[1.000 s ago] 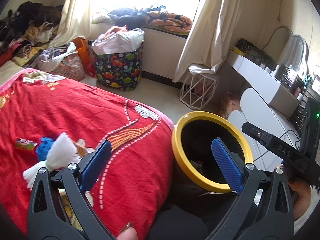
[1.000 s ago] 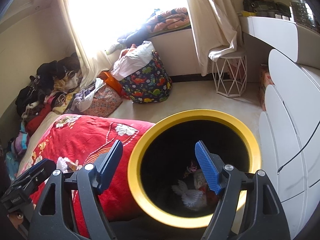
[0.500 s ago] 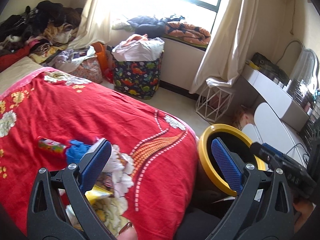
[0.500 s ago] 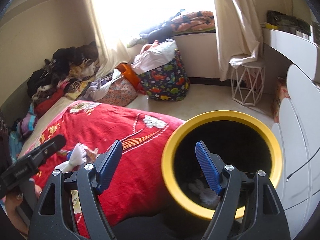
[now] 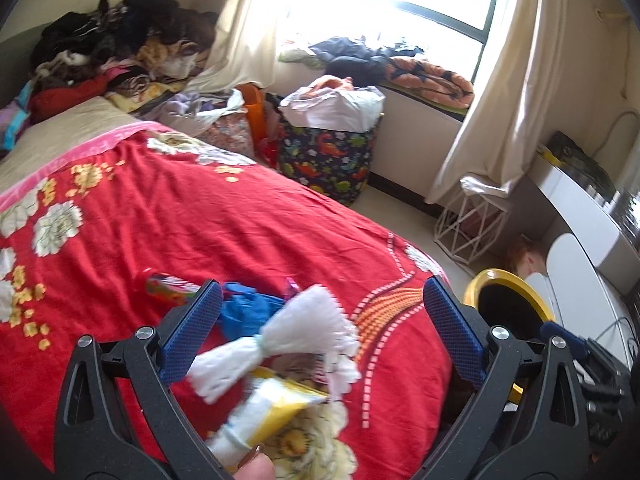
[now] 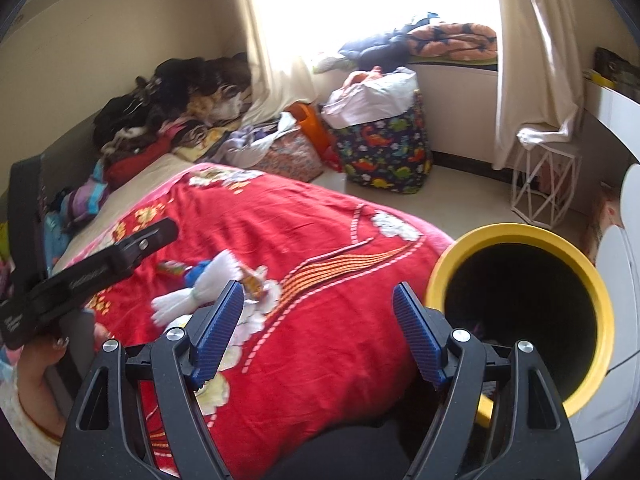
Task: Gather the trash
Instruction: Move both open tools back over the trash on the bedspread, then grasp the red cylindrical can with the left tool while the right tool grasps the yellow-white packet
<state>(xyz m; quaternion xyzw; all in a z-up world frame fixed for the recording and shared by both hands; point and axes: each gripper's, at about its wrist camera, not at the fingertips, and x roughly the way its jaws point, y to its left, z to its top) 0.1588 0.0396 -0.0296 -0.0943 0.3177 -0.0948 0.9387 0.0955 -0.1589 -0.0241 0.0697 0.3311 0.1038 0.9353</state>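
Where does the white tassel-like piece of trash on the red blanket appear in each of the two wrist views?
Left wrist view: the white tassel lies low and centre, between the open fingers of the left gripper.
Right wrist view: the white tassel lies left of centre, just beyond the left finger of the open right gripper.
Shared landmark: the yellow-rimmed bin, to the right of the red blanket.

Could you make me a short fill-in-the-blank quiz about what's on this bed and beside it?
1. The bin beside the bed has a rim coloured ____.
2. The white tassel lies on a blanket that is mostly ____.
3. The left gripper is ____, holding nothing.
4. The dinosaur-print bag stands on the ____.

Missing words: yellow; red; open; floor
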